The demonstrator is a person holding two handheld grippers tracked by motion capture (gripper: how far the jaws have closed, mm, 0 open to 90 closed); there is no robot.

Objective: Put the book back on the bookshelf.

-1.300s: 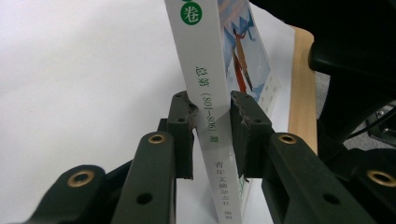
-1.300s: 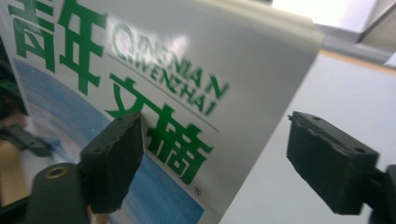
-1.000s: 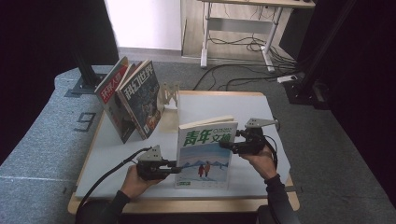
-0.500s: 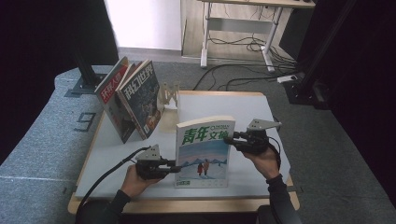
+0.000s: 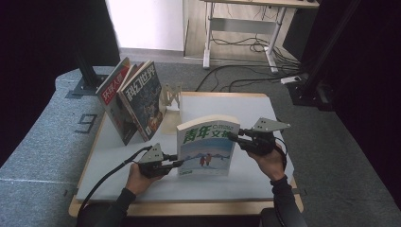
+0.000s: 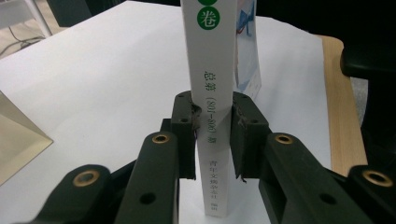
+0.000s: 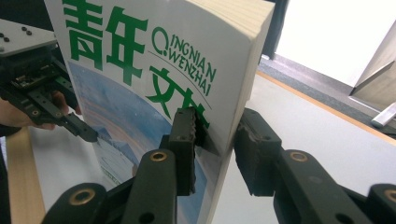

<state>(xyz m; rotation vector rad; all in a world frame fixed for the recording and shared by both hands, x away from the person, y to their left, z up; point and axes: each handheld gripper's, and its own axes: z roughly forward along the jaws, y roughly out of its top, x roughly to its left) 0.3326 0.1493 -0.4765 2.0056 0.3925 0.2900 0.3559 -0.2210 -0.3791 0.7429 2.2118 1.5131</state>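
Left tool (image 5: 178, 162) is pinching the spine of the upright book (image 5: 208, 146) low down; right tool (image 5: 235, 135), jaws just closing, is squeezing its fore-edge. Book is standing mid-desk (image 5: 265, 179). Two magazines (image 5: 135, 99) are leaning against a wooden rack (image 5: 171, 97) behind, well apart.

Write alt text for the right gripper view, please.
The right hand-held gripper clamps the page edge of an upright book with green title lettering, one jaw on the cover and one behind. Beyond the book, the left hand-held gripper grips its far edge above the white table.
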